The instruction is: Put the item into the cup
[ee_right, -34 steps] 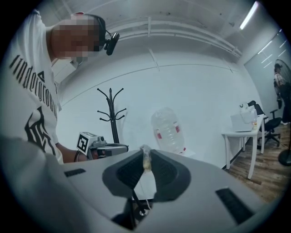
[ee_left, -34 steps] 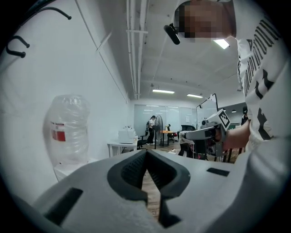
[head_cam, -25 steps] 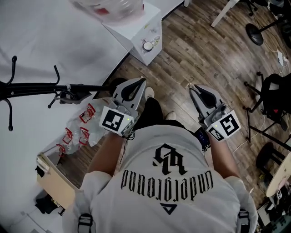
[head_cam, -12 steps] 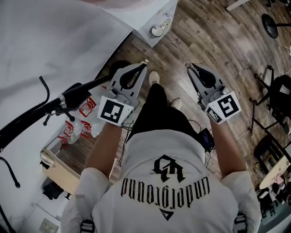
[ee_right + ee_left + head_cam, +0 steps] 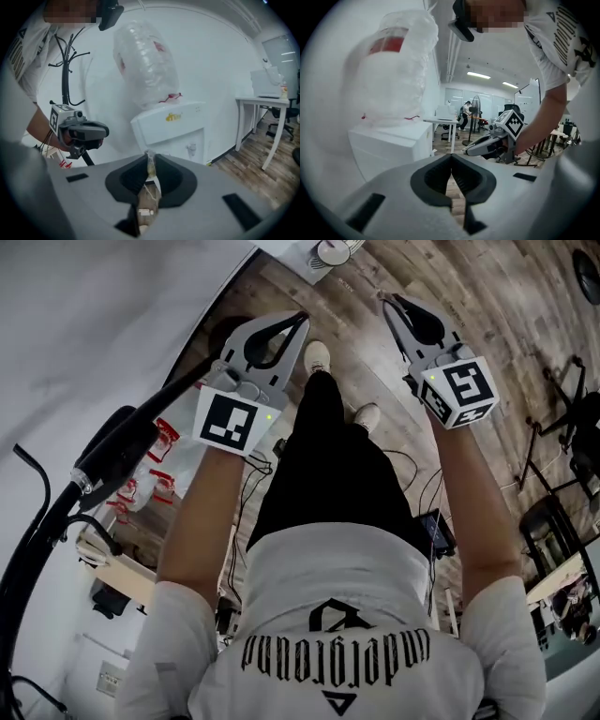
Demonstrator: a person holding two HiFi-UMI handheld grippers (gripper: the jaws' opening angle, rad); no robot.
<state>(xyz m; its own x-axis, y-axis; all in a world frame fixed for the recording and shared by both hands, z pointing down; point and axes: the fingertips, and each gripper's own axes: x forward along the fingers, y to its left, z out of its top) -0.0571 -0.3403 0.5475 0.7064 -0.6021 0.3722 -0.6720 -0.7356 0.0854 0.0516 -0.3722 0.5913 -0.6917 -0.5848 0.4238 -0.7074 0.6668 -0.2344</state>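
- Wooden floor fills the right of the head view and a white wall the left. No cup shows anywhere in it.
- In that view the left gripper and the right gripper are held out ahead of the person's legs, apart from each other, over bare floor. A black coat rack leans in close on the left and looks like the nearest thing to knock.
- In the left gripper view the jaws meet tip to tip with nothing between them. A white water dispenser stands ahead to the left, with a wrapped bottle on top. Open office floor runs on to the right.
- In the right gripper view the jaws are pinched narrow on the item. It is a thin packet, probably a tea bag, and its string and tag hang below the pads.
- As a judgement, the pick-up is done. The carry, the lining-up over the cup and the drop are all left, and the cup has to come into view first.
- In this last view the dispenser stands straight ahead and a table off to the right. The floor between them is free.
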